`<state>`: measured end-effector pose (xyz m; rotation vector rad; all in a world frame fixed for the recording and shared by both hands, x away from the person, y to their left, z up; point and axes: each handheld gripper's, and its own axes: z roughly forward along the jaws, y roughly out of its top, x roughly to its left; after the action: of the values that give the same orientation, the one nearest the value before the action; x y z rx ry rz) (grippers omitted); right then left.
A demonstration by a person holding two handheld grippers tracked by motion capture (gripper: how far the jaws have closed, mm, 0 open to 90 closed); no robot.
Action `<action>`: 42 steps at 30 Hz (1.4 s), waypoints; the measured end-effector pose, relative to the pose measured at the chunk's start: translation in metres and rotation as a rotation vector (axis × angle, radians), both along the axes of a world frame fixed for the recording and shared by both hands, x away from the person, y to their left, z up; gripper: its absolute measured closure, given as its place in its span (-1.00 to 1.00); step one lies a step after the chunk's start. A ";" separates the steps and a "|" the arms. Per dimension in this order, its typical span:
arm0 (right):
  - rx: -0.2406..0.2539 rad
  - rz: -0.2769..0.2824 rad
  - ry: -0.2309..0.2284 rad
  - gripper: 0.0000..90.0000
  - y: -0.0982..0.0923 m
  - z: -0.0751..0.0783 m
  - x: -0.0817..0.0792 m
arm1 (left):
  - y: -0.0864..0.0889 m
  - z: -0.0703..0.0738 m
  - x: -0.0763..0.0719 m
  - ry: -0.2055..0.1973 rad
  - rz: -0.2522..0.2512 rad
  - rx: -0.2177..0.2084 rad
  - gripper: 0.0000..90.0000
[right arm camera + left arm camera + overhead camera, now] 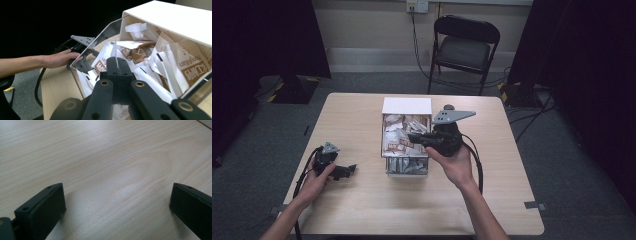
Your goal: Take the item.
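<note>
A clear-walled box with a white lid (407,106) stands at the middle of the wooden table (362,210), full of white and brown packets (399,142). My right gripper (409,136) reaches into the box from the right. In the right gripper view its jaws (116,61) are pressed together on the thin edge of a white packet (113,50), among the other packets (190,67) under the lid (175,20). My left gripper (353,169) rests on the table left of the box, its jaws (117,205) wide apart over bare wood.
A black folding chair (464,47) stands beyond the table's far edge, with cables on the grey carpet around it. Dark curtains hang at both sides. The person's left hand (60,58) shows past the box's clear wall.
</note>
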<state>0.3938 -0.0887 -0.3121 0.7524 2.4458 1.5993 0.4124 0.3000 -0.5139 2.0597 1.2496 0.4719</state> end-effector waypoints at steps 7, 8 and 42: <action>0.007 -0.012 -0.013 1.00 -0.006 0.005 -0.002 | 0.000 0.000 0.000 0.000 0.000 0.000 -1.00; 0.011 -0.013 -0.011 1.00 -0.007 0.005 -0.002 | 0.000 0.000 0.000 0.001 -0.003 0.003 -1.00; 0.058 -0.065 -0.058 1.00 -0.038 0.025 -0.017 | 0.000 0.000 0.000 0.001 -0.003 0.003 -1.00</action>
<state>0.3770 -0.1264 -0.2868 0.7748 2.3194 1.6508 0.4125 0.3002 -0.5138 2.0639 1.2473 0.4715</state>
